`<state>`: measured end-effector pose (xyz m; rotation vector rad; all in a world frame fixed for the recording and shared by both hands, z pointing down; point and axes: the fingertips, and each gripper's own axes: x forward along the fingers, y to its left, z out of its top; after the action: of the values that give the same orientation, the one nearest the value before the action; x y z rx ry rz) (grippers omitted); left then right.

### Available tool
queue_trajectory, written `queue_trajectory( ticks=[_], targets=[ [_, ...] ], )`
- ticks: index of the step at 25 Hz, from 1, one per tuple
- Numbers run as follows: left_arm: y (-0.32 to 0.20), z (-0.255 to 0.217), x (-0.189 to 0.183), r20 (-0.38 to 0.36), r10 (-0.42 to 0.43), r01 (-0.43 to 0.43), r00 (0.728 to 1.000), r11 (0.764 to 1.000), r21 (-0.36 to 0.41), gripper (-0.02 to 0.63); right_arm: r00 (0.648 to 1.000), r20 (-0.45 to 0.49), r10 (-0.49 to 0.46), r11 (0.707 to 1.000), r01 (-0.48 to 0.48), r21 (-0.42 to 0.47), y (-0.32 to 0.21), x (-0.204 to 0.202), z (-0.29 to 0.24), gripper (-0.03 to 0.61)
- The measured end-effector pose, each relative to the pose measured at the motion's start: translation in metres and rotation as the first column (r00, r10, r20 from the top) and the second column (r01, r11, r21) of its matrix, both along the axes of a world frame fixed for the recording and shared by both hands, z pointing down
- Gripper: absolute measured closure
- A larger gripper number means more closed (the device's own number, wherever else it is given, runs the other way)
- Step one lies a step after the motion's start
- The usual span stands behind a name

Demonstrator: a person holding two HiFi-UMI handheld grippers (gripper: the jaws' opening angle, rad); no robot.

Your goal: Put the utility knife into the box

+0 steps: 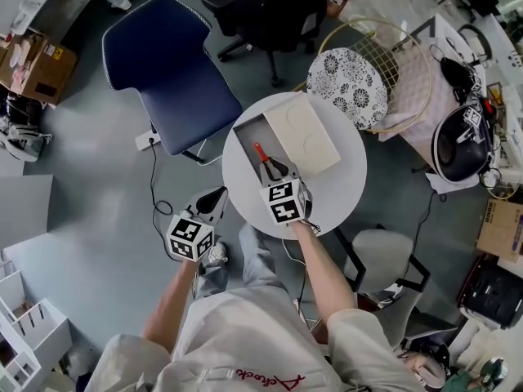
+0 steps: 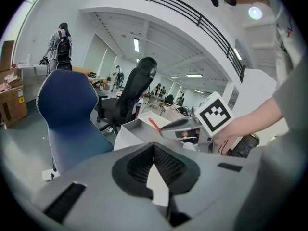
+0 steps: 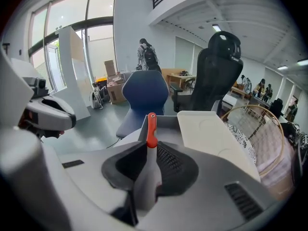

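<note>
An open grey box stands on the round white table, its cream lid propped on the box's right side. My right gripper is shut on the utility knife, whose red end points into the box's open cavity. In the right gripper view the knife sticks out from between the jaws toward the box. My left gripper hangs off the table's left edge, shut and empty. From it I see the right gripper, the knife and the box.
A blue chair stands left of the table and a black office chair behind it. A wire basket with a patterned cushion sits at the right, beside a cluttered desk. A cardboard box lies far left.
</note>
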<state>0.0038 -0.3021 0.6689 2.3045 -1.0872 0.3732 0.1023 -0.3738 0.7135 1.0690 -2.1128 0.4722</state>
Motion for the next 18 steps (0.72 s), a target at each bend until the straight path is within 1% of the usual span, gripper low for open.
queue_trajectory(
  ticks=[5, 9, 12, 18],
  targets=[
    [0.005, 0.002, -0.01, 0.002, -0.026, 0.026, 1.0, 1.0, -0.003, 0.602, 1.0, 0.007, -0.002, 1.0, 0.002, 0.006, -0.023, -0.01, 0.0, 0.508],
    [0.008, 0.001, -0.015, 0.001, -0.039, 0.039, 0.999, 0.999, 0.0, 0.603, 1.0, -0.002, -0.008, 1.0, 0.008, -0.006, -0.025, -0.013, 0.004, 0.508],
    [0.009, 0.001, -0.017, 0.0, -0.048, 0.048, 0.999, 0.999, 0.002, 0.603, 1.0, -0.016, -0.009, 0.999, 0.008, -0.041, -0.022, -0.011, 0.015, 0.508],
    [0.011, 0.0, -0.022, -0.002, -0.068, 0.068, 0.998, 0.998, -0.001, 0.603, 0.999, -0.048, 0.011, 0.988, -0.018, -0.152, -0.015, -0.004, 0.046, 0.508]
  ],
)
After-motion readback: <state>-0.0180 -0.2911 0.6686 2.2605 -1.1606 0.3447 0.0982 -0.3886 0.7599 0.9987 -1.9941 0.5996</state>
